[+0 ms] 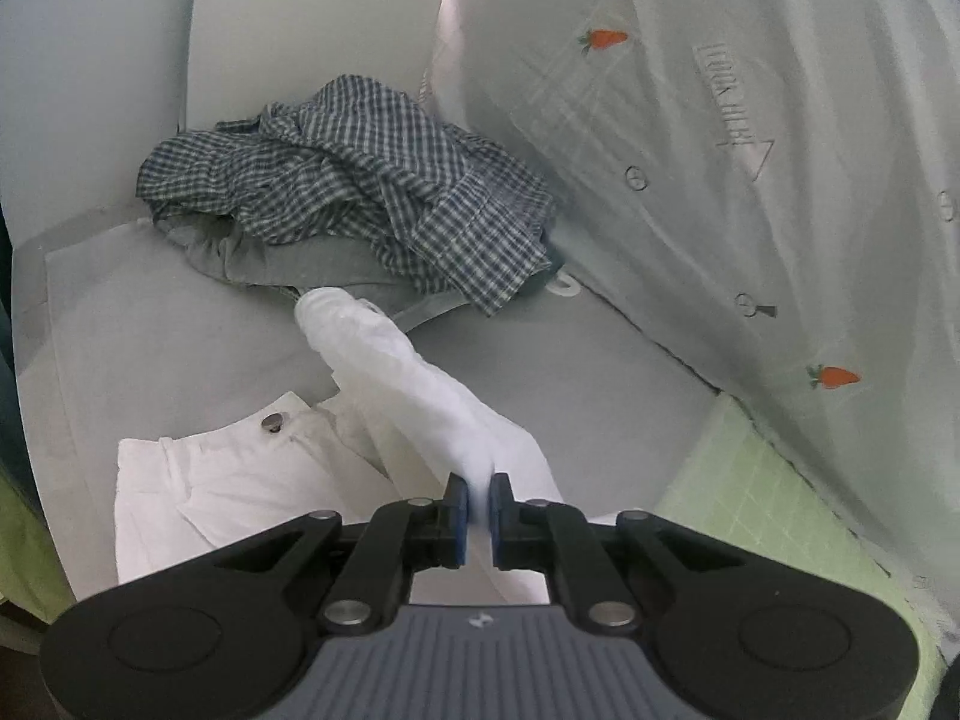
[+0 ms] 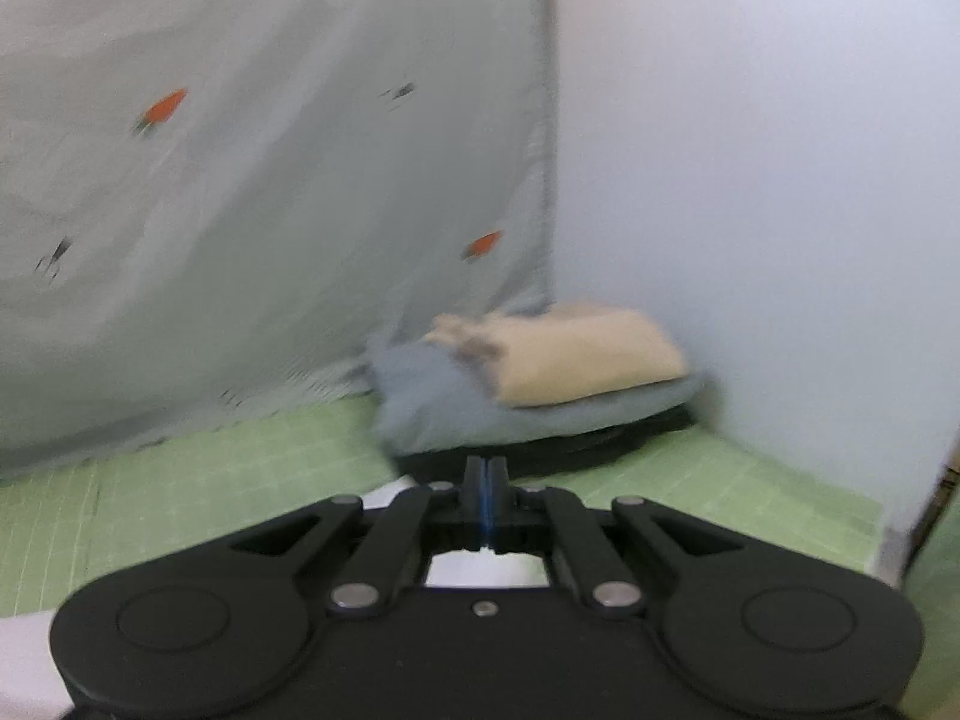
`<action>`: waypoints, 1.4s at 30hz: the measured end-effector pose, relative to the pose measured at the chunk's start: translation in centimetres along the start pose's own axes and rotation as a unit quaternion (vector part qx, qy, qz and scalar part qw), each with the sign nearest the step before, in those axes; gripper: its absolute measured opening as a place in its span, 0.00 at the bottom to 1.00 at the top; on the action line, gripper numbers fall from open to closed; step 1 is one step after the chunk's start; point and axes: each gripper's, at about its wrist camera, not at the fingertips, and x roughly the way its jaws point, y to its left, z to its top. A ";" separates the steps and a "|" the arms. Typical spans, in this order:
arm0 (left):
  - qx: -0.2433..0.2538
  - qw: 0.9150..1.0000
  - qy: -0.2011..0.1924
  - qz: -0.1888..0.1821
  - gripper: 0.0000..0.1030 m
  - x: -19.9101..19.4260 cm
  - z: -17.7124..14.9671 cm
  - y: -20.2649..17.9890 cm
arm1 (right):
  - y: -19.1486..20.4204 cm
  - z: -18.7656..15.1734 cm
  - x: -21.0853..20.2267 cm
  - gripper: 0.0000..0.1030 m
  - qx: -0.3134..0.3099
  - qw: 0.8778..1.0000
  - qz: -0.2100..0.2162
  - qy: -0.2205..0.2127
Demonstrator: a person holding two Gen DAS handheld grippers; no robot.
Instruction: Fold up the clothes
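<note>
White trousers [image 1: 198, 480] with a metal button lie on the grey surface [image 1: 588, 372] in the left wrist view. My left gripper [image 1: 478, 501] is shut on a bunched fold of this white cloth and lifts a leg [image 1: 390, 360] off the surface. My right gripper [image 2: 486, 495] has its jaws pressed together; a bit of white cloth [image 2: 480, 570] shows beneath it, and whether it pinches that cloth I cannot tell. The right wrist view is blurred.
A crumpled blue checked shirt [image 1: 360, 180] lies on a grey garment at the back. A curtain with carrot prints [image 1: 750, 150] hangs at the right. A stack of folded grey and beige clothes [image 2: 558, 372] sits on a green grid mat [image 2: 240, 468] by the wall.
</note>
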 end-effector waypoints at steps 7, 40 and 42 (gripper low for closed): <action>-0.002 1.000 0.025 0.009 0.08 -0.2 -2.6 2.3 | -2.7 -4.5 0.9 0.05 0.052 0.989 0.070 0.122; 0.010 0.997 0.078 0.025 0.09 0.2 -3.6 5.6 | -1.6 -7.6 -1.7 0.02 0.041 0.988 0.028 0.148; -0.005 0.995 0.095 0.032 0.09 0.9 -4.3 6.3 | -1.9 -9.3 -1.6 0.02 0.055 0.983 0.018 0.173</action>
